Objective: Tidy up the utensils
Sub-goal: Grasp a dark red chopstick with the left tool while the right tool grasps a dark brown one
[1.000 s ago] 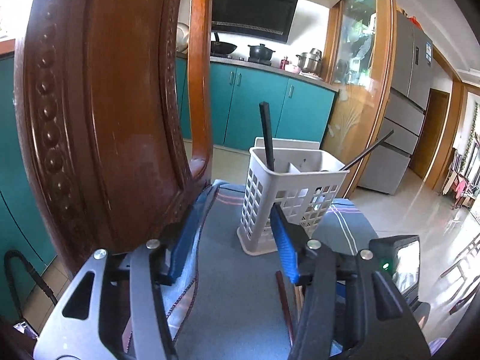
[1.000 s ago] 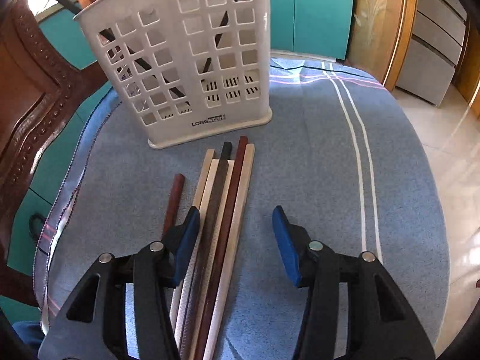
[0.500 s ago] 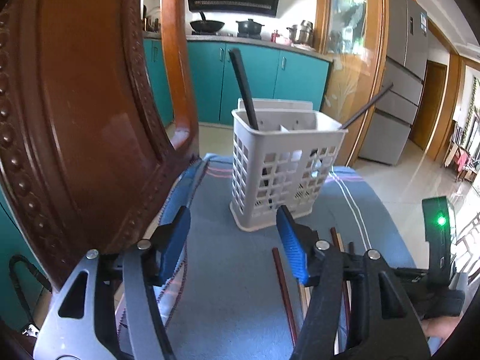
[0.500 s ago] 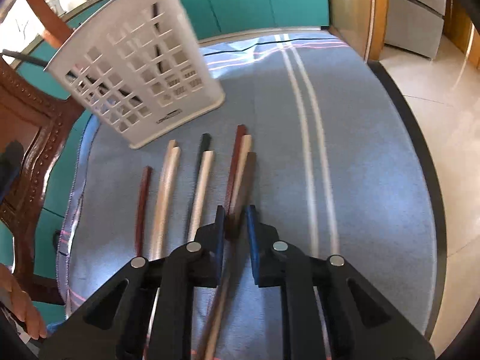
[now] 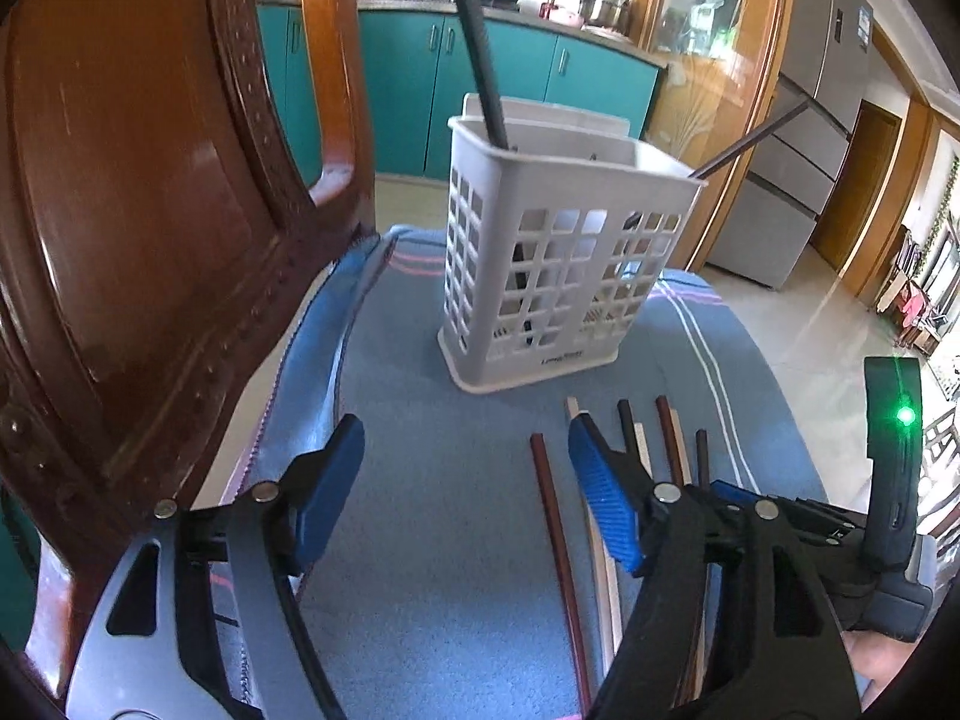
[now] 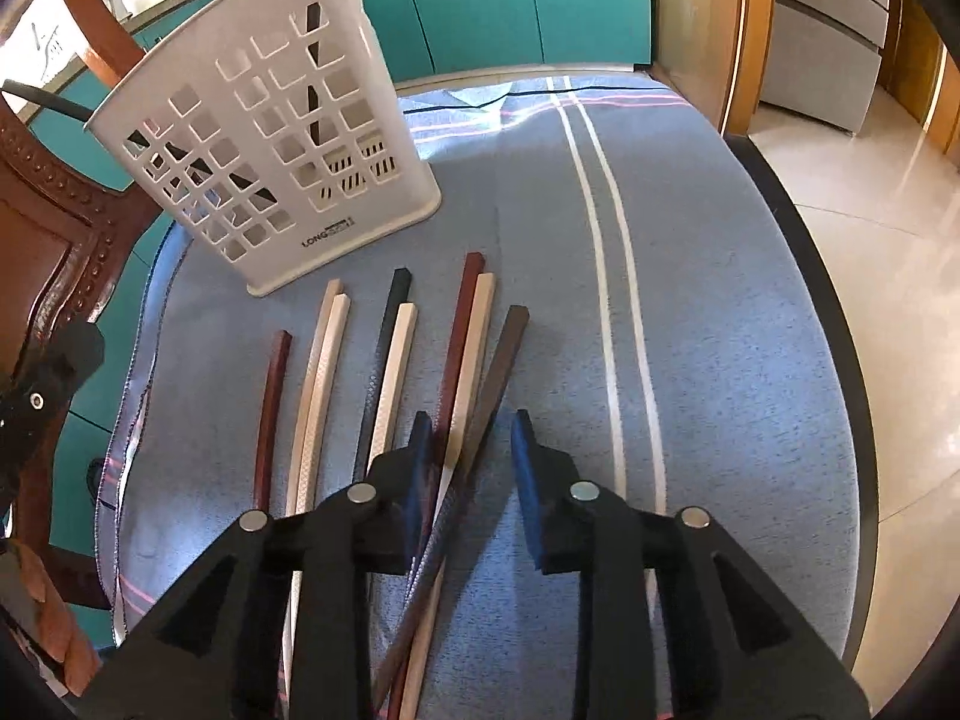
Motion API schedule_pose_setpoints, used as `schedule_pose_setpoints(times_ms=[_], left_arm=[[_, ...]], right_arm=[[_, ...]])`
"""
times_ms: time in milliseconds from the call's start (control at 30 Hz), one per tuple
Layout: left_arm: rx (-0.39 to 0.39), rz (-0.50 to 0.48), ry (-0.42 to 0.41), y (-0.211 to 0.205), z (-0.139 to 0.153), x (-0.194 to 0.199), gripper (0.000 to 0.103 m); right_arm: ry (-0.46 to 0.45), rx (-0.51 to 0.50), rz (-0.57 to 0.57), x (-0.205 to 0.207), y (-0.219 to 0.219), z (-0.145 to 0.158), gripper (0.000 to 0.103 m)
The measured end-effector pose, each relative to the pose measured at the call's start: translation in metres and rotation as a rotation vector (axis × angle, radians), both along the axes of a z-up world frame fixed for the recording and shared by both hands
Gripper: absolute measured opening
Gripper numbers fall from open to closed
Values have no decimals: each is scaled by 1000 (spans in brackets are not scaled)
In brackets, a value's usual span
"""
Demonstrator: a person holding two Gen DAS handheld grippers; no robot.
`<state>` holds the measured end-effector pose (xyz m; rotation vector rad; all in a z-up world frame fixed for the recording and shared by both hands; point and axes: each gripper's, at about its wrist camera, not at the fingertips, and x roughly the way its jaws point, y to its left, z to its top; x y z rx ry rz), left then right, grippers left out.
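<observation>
Teal kitchen cabinets (image 5: 402,96) behind, steel fridge (image 5: 798,138) at 2 o'clock, carved wooden chair back (image 5: 138,222) filling the 9 o'clock side of the left wrist view. Blue striped cloth (image 6: 690,312) spread over the tabletop. White slotted utensil basket (image 5: 558,276) upright on the cloth at 12 o'clock, holding a thick black stick (image 5: 480,54) leaning toward 11 o'clock and a thin dark stick (image 5: 750,141) leaning toward 2 o'clock. Loose chopsticks laid side by side just in front of the basket, tips toward it: a dark red one (image 6: 270,408) alone at 9 o'clock, a cream pair (image 6: 321,378) next, then a black one (image 6: 384,360) with a cream one (image 6: 393,378), then a red-brown one (image 6: 459,348) against a cream one (image 6: 474,354), and a brown chopstick (image 6: 498,372) angled toward 1 o'clock. Left gripper (image 5: 465,480) spread wide over bare cloth, pinching nothing, its right-hand pad beside the cream pair. Right gripper (image 6: 471,450) low over the chopsticks, partly parted, straddling the brown chopstick and the red-brown and cream ones; cannot tell whether the blue pads (image 6: 528,456) touch any of them.
</observation>
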<state>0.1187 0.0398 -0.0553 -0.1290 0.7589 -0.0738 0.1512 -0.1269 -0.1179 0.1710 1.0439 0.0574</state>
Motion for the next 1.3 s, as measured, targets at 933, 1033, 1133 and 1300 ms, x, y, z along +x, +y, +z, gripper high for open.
schedule_pose_setpoints(times_ms=[933,1033,1133,1300], left_arm=[[-77,-166,265,-36,-64,21,63],[-34,-154,247,-39,-65,22,56],[-34,-146,245,-39,-65,23,56],[58,-139,224,-50,-67,23,56]], right_arm=[[2,10,-7,-5,-25,10,11],[0,7,-4,-6,-24,10,11],[1,-4,-6,-7,-23,9,12],[14,-53,19,-6,-14,2,21]])
